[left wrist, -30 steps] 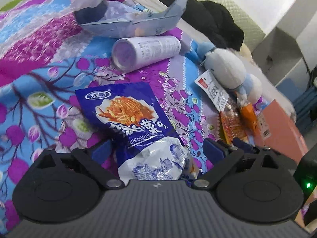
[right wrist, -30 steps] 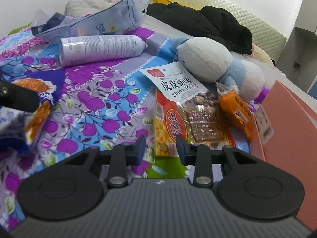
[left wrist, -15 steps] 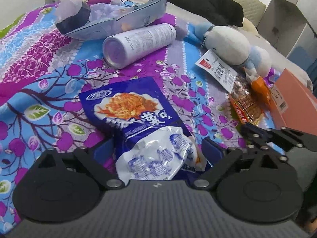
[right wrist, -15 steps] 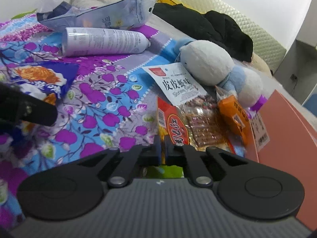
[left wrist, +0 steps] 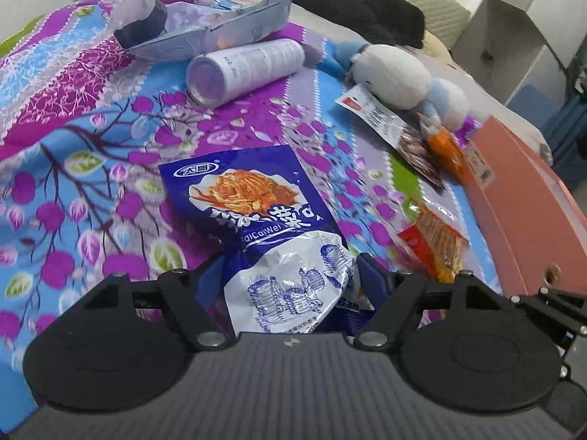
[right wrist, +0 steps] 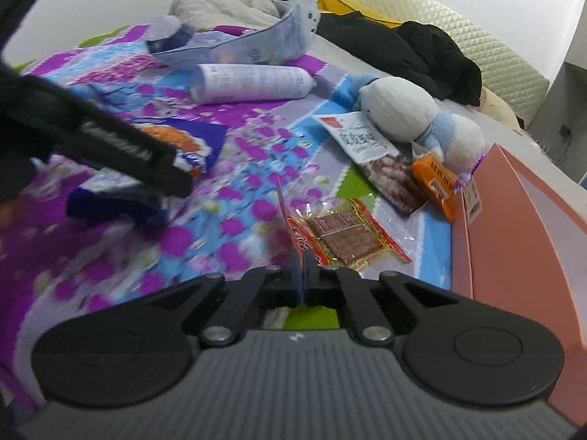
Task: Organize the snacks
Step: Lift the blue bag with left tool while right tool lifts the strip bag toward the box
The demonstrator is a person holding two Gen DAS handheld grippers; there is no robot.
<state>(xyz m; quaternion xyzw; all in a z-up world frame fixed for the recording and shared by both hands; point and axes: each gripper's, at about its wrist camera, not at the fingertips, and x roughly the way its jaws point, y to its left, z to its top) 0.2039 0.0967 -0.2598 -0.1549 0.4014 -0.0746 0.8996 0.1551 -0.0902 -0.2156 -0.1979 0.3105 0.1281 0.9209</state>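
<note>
Illumination is soft, even and bright in both views, with no hard shadows. The white wall (right wrist: 110,7) reads near overexposed. Mild glare shows on the blue snack bag (left wrist: 256,212) foil. Fisheye distortion bends the bed (left wrist: 66,117) outline and the pink box (right wrist: 513,227) edge. The right wrist view carries motion blur across the lower-left bedspread.

Everything sits on a bed with a loud purple-and-blue floral blanket (left wrist: 91,168). On it: a blue pickle snack bag (left wrist: 253,198), a white spray can (left wrist: 245,69) on its side, a crumpled pale bag (left wrist: 216,33), a plush toy (right wrist: 411,117), shrimp snack pack (right wrist: 370,146), orange packet (right wrist: 436,183) (touching the pink box (right wrist: 521,227)), black clothes (right wrist: 414,51) further back.
</note>
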